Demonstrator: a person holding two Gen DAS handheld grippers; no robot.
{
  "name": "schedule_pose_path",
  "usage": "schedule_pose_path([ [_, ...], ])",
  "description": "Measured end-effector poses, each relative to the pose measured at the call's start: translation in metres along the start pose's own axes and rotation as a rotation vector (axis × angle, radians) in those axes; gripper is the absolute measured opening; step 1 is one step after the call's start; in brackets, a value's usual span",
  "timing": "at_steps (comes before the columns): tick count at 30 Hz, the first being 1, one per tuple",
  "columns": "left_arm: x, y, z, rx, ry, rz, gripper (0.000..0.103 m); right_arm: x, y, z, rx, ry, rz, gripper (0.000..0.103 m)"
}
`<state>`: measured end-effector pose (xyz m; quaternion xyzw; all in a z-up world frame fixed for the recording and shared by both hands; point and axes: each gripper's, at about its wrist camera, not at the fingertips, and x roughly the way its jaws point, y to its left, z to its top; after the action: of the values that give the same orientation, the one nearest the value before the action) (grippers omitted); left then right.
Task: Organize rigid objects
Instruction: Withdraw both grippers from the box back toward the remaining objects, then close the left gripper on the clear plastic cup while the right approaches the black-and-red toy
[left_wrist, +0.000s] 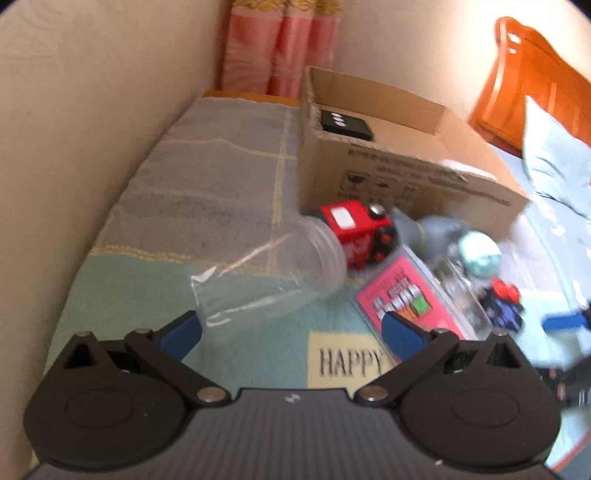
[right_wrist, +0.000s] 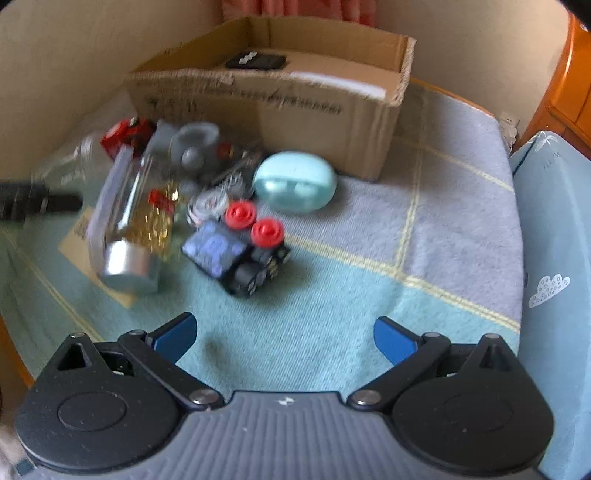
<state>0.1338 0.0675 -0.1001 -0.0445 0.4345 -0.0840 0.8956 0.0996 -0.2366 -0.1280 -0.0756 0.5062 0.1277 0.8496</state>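
Note:
A cardboard box (left_wrist: 399, 173) (right_wrist: 280, 110) stands at the back of the bed with a black device (left_wrist: 345, 123) (right_wrist: 256, 61) inside. In front of it lies a pile: a clear plastic jar (left_wrist: 273, 273) on its side, a red toy (left_wrist: 358, 229), a grey toy (left_wrist: 432, 230) (right_wrist: 194, 144), a pink card in a clear case (left_wrist: 410, 299), a mint green case (right_wrist: 295, 182), a dark toy with red wheels (right_wrist: 240, 247) and a clear bottle with a silver cap (right_wrist: 129, 236). My left gripper (left_wrist: 291, 332) is open just short of the jar. My right gripper (right_wrist: 284, 336) is open, empty, short of the dark toy.
The blanket (right_wrist: 369, 288) is teal and grey with yellow lines and a "HAPPY" patch (left_wrist: 349, 360). A beige wall runs along the left. A wooden headboard (left_wrist: 532, 77) and a light blue pillow (right_wrist: 554, 258) lie at the right. Pink curtains (left_wrist: 280, 48) hang behind the box.

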Motion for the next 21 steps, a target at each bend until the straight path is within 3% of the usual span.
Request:
schedule_pose_path([
  [6, 0.008, -0.004, 0.013, -0.01, -0.044, 0.057, 0.102, -0.001, 0.009, -0.009, -0.047, -0.024, -0.01, 0.103],
  [14, 0.021, -0.006, 0.018, -0.002, -0.071, 0.204, 0.102, -0.002, 0.008, -0.008, -0.038, -0.023, -0.015, 0.103],
  [21, 0.028, -0.011, 0.023, 0.002, -0.073, 0.196, 0.102, -0.001, 0.009, -0.021, -0.035, -0.107, -0.023, 0.103],
])
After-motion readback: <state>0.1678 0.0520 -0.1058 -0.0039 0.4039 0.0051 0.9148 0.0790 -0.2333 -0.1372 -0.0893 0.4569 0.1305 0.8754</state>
